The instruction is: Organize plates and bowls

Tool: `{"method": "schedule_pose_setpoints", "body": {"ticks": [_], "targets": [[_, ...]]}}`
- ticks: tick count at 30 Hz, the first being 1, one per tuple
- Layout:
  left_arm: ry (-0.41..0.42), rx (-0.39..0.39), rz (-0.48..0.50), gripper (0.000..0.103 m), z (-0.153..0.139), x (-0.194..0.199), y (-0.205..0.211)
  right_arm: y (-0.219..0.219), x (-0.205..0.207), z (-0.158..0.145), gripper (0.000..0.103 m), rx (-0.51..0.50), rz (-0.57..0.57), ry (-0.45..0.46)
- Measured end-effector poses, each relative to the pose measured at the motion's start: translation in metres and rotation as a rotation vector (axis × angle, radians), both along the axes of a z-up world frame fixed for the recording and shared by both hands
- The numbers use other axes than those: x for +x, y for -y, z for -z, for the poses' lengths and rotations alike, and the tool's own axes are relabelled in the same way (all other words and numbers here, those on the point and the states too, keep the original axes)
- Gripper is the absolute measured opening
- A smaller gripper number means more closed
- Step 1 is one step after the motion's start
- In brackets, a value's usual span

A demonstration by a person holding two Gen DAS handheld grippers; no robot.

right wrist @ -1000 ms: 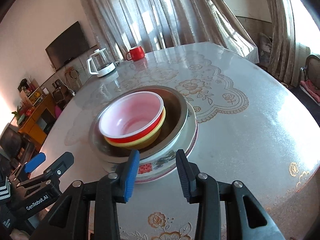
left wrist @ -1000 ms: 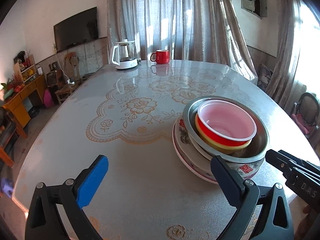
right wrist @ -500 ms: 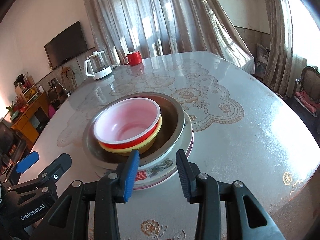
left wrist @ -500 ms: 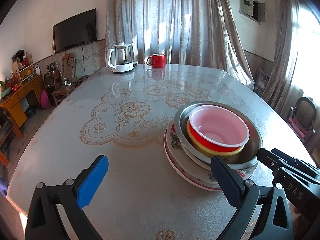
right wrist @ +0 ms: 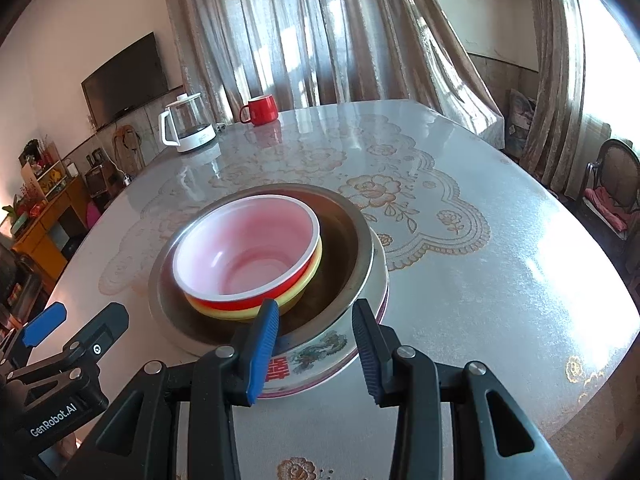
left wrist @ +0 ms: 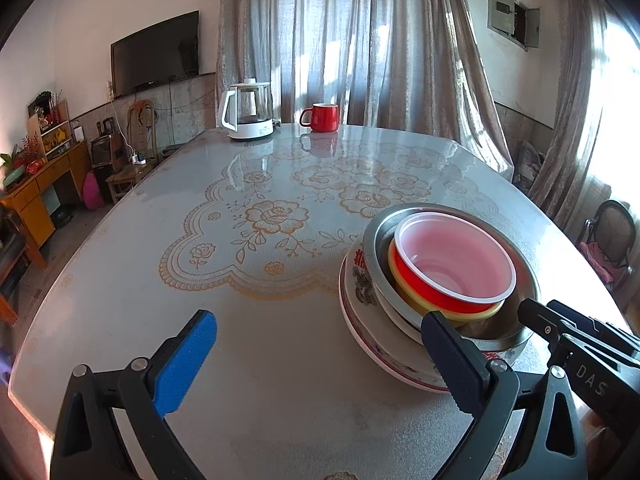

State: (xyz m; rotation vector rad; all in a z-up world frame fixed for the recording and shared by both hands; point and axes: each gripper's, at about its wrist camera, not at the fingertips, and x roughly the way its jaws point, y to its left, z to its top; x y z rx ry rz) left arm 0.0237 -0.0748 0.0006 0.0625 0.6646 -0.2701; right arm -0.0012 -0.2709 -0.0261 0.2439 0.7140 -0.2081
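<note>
A red bowl point(right wrist: 244, 256) with a pale pink inside sits in a yellow bowl point(right wrist: 240, 312). Both rest in a steel bowl point(right wrist: 344, 240), which stands in a patterned white bowl point(right wrist: 320, 354) on a plate point(left wrist: 348, 320). My right gripper point(right wrist: 314, 306) hovers at the stack's near rim, jaws partly apart with nothing pinched between them. My left gripper point(left wrist: 318, 318) is wide open over bare table just left of the stack point(left wrist: 452, 264), holding nothing. Each gripper shows in the other's view: the right gripper point(left wrist: 560, 332) and the left gripper point(right wrist: 78, 320).
The round table point(left wrist: 280, 360) has a glossy flower-patterned cover. A glass kettle point(left wrist: 248, 110) and a red mug point(left wrist: 322, 117) stand at its far edge. A chair point(left wrist: 612, 236) stands beyond the table's right side, and curtains hang behind.
Both views have shifted only slightly. The stack stays put and both grippers keep the same jaw gap.
</note>
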Motion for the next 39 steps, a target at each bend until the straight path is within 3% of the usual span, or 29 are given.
{"method": "schedule_pose_setpoints", "body": {"ticks": [39], "targets": [[0.029,0.019,0.026,0.103,-0.008,-0.019,0.007,0.007,-0.011,-0.003,0.038,0.006,0.011,0.019]]}}
